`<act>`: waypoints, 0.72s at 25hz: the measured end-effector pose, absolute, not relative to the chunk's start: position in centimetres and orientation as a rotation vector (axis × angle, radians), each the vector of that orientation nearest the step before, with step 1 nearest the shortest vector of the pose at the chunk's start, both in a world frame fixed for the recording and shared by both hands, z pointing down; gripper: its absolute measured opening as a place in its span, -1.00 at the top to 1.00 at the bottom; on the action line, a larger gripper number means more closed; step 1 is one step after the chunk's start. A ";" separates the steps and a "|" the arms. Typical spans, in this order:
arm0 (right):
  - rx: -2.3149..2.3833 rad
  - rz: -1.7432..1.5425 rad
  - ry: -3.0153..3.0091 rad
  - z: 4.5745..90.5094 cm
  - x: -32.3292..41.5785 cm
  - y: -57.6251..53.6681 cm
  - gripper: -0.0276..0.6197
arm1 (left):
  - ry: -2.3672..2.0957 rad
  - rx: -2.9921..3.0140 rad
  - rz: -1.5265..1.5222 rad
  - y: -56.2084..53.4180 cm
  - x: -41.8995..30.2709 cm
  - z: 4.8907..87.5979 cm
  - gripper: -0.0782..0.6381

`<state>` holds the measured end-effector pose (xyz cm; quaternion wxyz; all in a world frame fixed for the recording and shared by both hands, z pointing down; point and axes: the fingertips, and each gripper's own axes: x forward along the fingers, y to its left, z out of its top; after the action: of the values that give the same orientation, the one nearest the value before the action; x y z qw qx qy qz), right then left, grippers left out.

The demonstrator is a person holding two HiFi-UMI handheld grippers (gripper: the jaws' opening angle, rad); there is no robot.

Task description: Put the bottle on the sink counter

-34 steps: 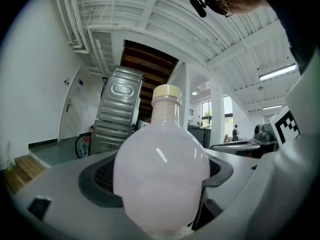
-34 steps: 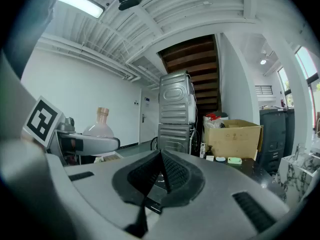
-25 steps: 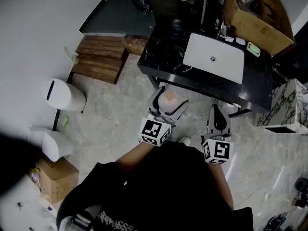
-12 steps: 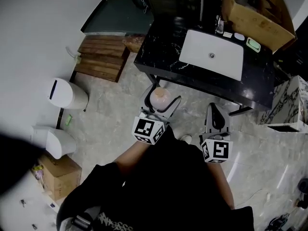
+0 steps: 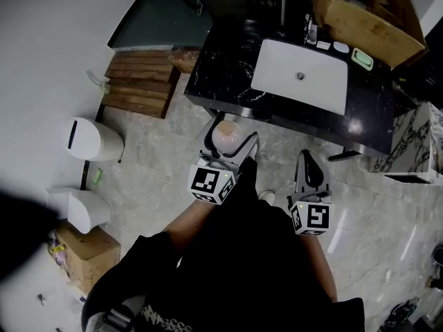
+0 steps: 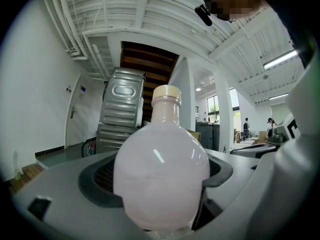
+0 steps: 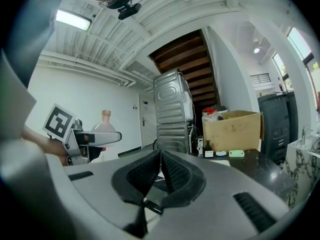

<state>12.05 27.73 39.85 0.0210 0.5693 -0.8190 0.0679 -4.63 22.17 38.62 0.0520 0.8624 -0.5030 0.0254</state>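
Note:
A round pale pink bottle (image 5: 226, 136) with a cream cap stands upright between the jaws of my left gripper (image 5: 228, 142), which is shut on it. In the left gripper view the bottle (image 6: 161, 171) fills the middle, its neck pointing up. It hangs above the floor, just in front of the black sink counter (image 5: 228, 68) with its white basin (image 5: 301, 75). My right gripper (image 5: 309, 171) is shut with nothing in it, to the right of the left one. The right gripper view shows the bottle (image 7: 103, 122) and my left gripper (image 7: 97, 138) off to the left.
An open cardboard box (image 5: 367, 16) and small toiletries (image 5: 363, 59) sit at the counter's back right. A wooden pallet (image 5: 138, 83), two white bins (image 5: 93, 139) and a small box (image 5: 82, 254) stand on the floor to the left. A marble slab (image 5: 415, 147) leans at right.
My left gripper with the bottle has shifted left and closer to the counter's front edge. The right gripper has barely moved.

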 end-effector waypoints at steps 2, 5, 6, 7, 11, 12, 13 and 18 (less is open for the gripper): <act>1.772 0.216 -2.521 40.1 12.4 26.7 0.79 | -1.517 2.625 0.074 20.7 -4.4 38.9 -0.37; 1.779 0.230 -2.497 40.6 12.6 24.5 0.79 | -1.501 2.622 0.072 17.9 -4.4 39.4 -0.37; 1.775 0.232 -2.491 40.7 12.6 23.7 0.79 | -1.499 2.620 0.071 16.9 -4.5 39.6 -0.37; 1.769 0.232 -2.486 40.8 12.5 22.7 0.79 | -1.499 2.619 0.070 15.8 -4.6 39.7 -0.37; 1.721 0.217 -2.478 40.8 11.2 17.8 0.79 | -1.501 2.589 0.071 11.0 -5.6 40.6 -0.37; 1.707 0.209 -2.478 40.8 10.9 16.5 0.79 | -1.495 2.577 0.074 9.8 -5.8 40.8 -0.37; 1.695 0.202 -2.476 40.9 10.6 15.3 0.79 | -1.483 2.568 0.078 8.6 -5.9 41.1 -0.37; 1.684 0.207 -2.463 40.1 8.8 8.4 0.79 | -1.436 2.569 0.073 2.7 -6.9 41.8 -0.37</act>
<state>8.82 8.40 40.08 0.0751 0.5615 -0.8212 0.0690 -6.88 2.71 41.83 0.0987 0.8684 -0.4853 0.0248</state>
